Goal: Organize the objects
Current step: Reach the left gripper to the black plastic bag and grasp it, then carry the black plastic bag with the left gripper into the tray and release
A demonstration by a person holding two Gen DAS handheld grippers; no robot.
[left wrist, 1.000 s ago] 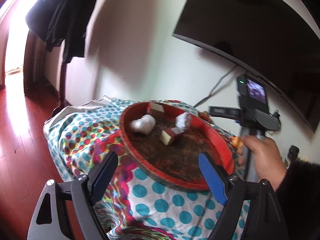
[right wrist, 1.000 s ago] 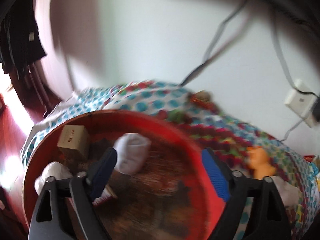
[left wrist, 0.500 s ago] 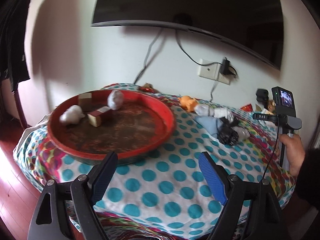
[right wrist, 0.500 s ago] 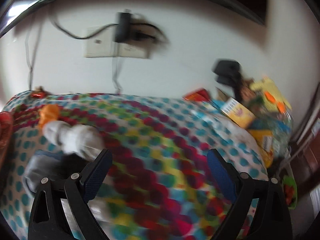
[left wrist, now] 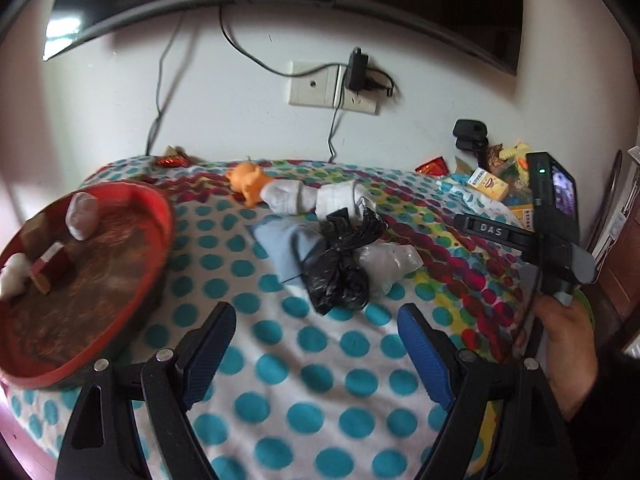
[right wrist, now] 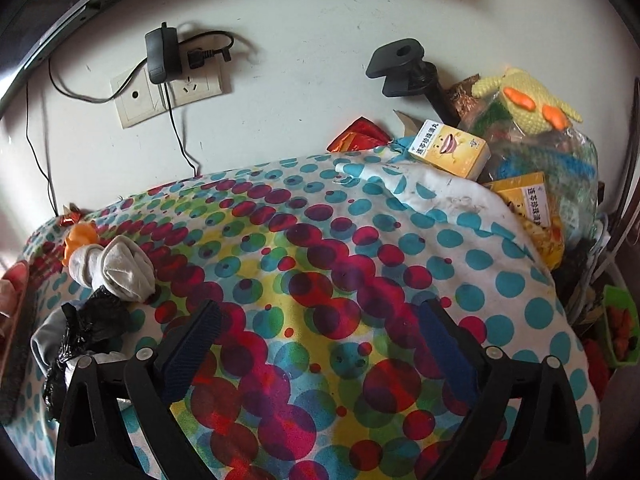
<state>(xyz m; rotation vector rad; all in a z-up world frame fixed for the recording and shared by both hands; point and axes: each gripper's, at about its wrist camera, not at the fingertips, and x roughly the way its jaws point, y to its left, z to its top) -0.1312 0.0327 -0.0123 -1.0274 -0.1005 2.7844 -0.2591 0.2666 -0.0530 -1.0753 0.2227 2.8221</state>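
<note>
Reach step: left tongs (left wrist: pixel 316 334) apart, empty, facing black bag (left wrist: pixel 340 268); right tongs (right wrist: pixel 320 340) opening, empty; next, pick item for tray (left wrist: pixel 160 216)

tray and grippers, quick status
Left gripper open, empty; right gripper opening, empty. Tray holds a few items; socks, black bag on cloth. Nothing in the way.

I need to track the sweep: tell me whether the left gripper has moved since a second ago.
Yes. The left gripper swung right: the round red tray, earlier centred ahead of it, now sits at the left edge, and the white wall socket has come into view.
</note>
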